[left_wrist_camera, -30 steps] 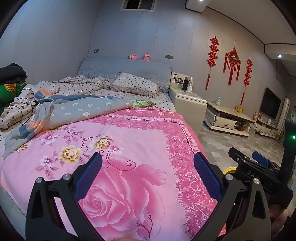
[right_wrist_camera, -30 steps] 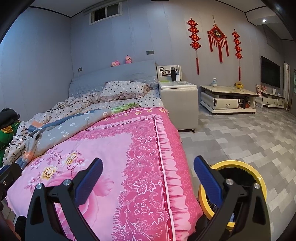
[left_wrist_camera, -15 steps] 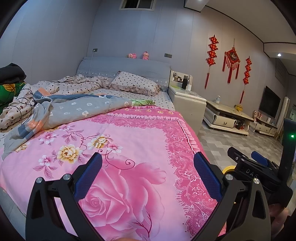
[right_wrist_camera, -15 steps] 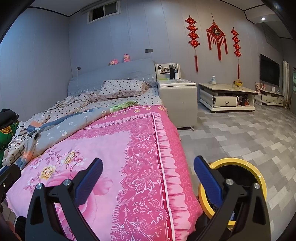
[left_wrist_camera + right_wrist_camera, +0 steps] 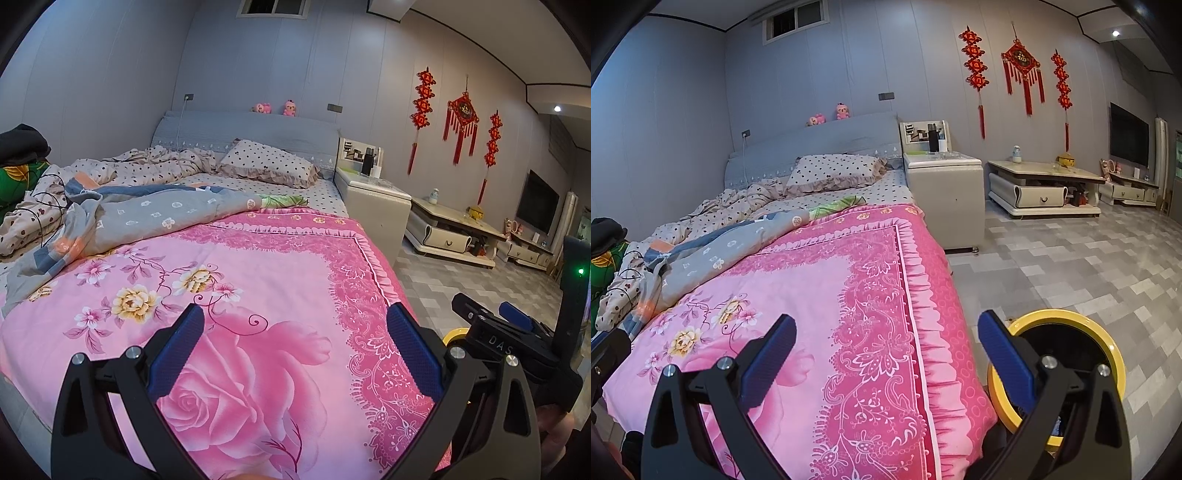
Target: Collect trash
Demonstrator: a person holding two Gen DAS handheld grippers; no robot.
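Left wrist: claw [image 5: 295, 345] wide, empty.

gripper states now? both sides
Left gripper: open, holding nothing, over the pink quilt.
Right gripper: open, holding nothing, between bed edge and yellow bin.

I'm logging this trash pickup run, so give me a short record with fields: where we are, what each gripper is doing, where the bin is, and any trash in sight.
place: bedroom, at the foot of a bed with a pink floral quilt
left gripper: jaws wide apart, empty, over the quilt
right gripper: jaws wide apart, empty, over the quilt's right edge
bin: yellow-rimmed bin on the tiled floor beside the bed, under the right gripper
trash in sight: none clearly visible on the quilt or floor
bin contents: too dark to tell
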